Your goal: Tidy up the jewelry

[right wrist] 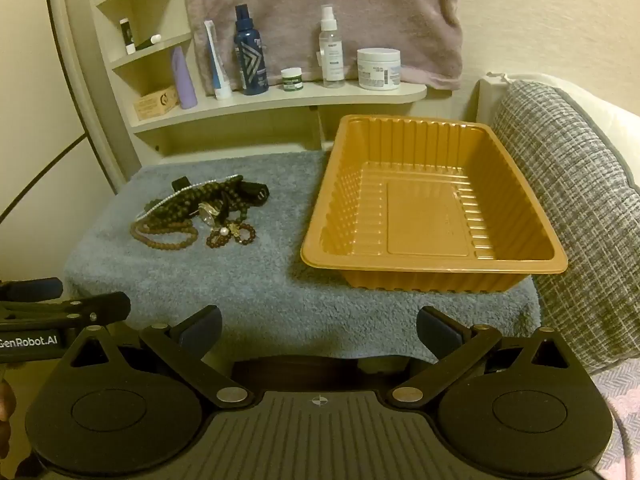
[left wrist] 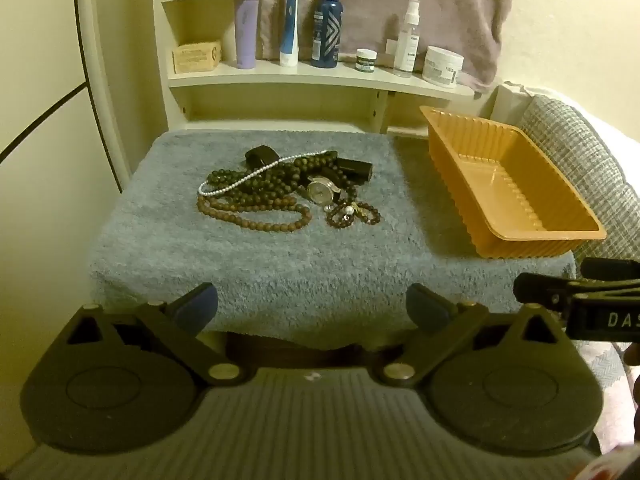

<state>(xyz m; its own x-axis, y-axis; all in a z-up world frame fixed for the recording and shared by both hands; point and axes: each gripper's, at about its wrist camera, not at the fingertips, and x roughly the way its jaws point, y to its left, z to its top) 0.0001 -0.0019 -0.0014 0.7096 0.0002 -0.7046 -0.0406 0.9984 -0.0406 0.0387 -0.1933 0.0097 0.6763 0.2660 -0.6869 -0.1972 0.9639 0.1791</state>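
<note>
A tangle of jewelry lies on a blue-grey towel: brown bead strands, a white pearl string, a silver watch and a small dark bracelet. The same pile sits left of an orange plastic tray, which holds nothing. My left gripper hangs open at the towel's near edge, well short of the pile. My right gripper is open too, at the near edge in front of the tray. Each gripper shows at the edge of the other's view.
A curved shelf behind the towel carries several bottles, tubes and jars. A mauve towel hangs on the wall above it. A grey woven cushion presses against the tray's right side. A rounded white frame stands at the left.
</note>
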